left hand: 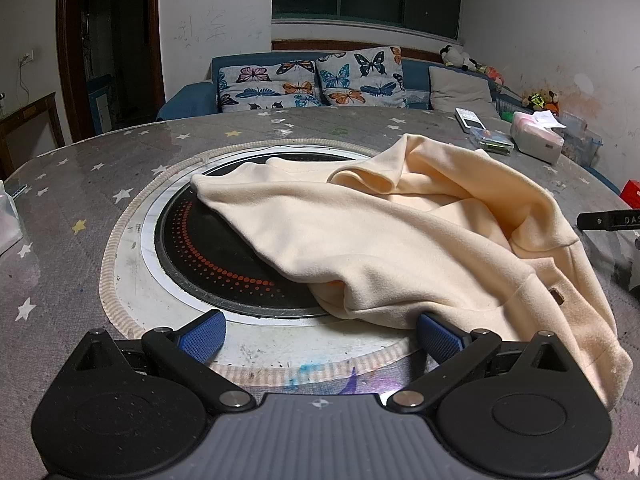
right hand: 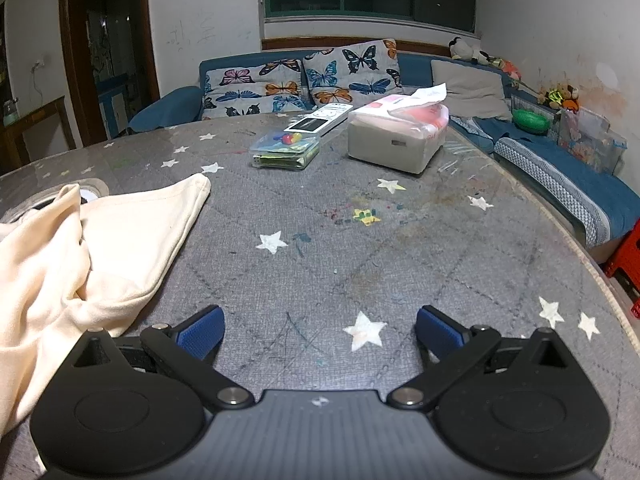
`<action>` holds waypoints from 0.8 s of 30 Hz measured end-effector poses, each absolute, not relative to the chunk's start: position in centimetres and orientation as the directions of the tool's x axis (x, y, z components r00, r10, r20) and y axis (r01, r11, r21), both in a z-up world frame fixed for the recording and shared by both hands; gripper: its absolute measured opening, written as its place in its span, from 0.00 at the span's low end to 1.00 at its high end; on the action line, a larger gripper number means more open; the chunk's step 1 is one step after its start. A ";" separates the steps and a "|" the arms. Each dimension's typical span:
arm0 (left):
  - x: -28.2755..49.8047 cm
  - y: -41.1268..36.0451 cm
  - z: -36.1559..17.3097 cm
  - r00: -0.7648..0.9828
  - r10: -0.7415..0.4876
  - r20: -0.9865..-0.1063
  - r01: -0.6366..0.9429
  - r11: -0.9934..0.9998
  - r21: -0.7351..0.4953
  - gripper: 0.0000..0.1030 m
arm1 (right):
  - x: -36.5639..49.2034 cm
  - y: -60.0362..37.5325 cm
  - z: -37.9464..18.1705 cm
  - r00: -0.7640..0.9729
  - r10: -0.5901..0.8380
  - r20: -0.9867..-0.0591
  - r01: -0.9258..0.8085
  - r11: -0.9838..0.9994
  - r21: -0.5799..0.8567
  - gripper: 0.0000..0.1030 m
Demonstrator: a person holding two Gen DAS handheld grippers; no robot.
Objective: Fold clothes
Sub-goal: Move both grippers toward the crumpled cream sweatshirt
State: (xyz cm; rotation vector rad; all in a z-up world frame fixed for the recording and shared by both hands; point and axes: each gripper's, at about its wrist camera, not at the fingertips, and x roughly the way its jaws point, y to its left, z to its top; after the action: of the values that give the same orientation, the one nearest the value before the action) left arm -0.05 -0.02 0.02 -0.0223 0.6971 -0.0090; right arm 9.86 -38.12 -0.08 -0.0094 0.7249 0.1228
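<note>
The cream sweatshirt (left hand: 400, 236) is seen lying crumpled on the grey star-print table (left hand: 80, 184), draped half over the round black hotplate (left hand: 208, 256) set into its middle. Nothing has been folded yet, it is judged.

The left gripper (left hand: 320, 330) is held with jaws spread wide and nothing between them. From it the garment lies at about one o'clock, and its near hem is just beside, perhaps touching, the right-hand blue pad (left hand: 438, 336). The long axis is run from ten o'clock near the hotplate out to four o'clock by the table edge.

The right gripper (right hand: 319, 328) is likewise spread and empty over bare tabletop. From it the sweatshirt (right hand: 80, 256) is found at nine to ten o'clock, just beside its left pad. So the left gripper is reckoned marginally the better placed for a hem grab.

Sleeves and neckline cannot be made out within the bunched folds. The garment's lower end is cut off behind the gripper body in both views. A tissue box (right hand: 396, 140) and a clear plastic case (right hand: 286, 150) stand well apart at twelve o'clock.
</note>
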 end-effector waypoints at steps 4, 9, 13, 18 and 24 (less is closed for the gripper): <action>-1.4 0.2 0.3 0.786 -0.003 -0.618 -0.012 1.000 -0.021 1.00 | 8.9 -38.1 0.6 0.741 0.135 -0.657 -0.126 0.990 0.062 1.00; -1.3 -0.3 0.7 0.748 0.027 -0.663 -0.039 0.999 -0.003 1.00 | 5.5 -36.0 2.4 0.745 0.163 -0.647 -0.187 0.982 0.031 1.00; -2.2 -0.5 1.4 0.750 0.033 -0.660 -0.047 0.999 -0.004 1.00 | 2.3 -34.1 3.4 0.748 0.184 -0.638 -0.229 0.973 0.013 1.00; -3.8 -1.0 2.2 0.749 0.046 -0.661 -0.060 0.998 0.002 1.00 | -0.7 -32.1 3.8 0.723 0.214 -0.656 -0.283 0.959 0.000 1.00; -5.8 -1.4 2.9 0.749 0.048 -0.661 -0.078 0.997 -0.015 1.00 | -3.8 -30.5 3.9 0.699 0.235 -0.676 -0.318 0.948 0.001 1.00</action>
State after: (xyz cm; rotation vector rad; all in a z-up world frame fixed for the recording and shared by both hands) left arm -5.83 -1.42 2.94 -0.0424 0.7208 0.0690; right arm -3.77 -30.51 3.87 -0.1190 0.7353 0.3092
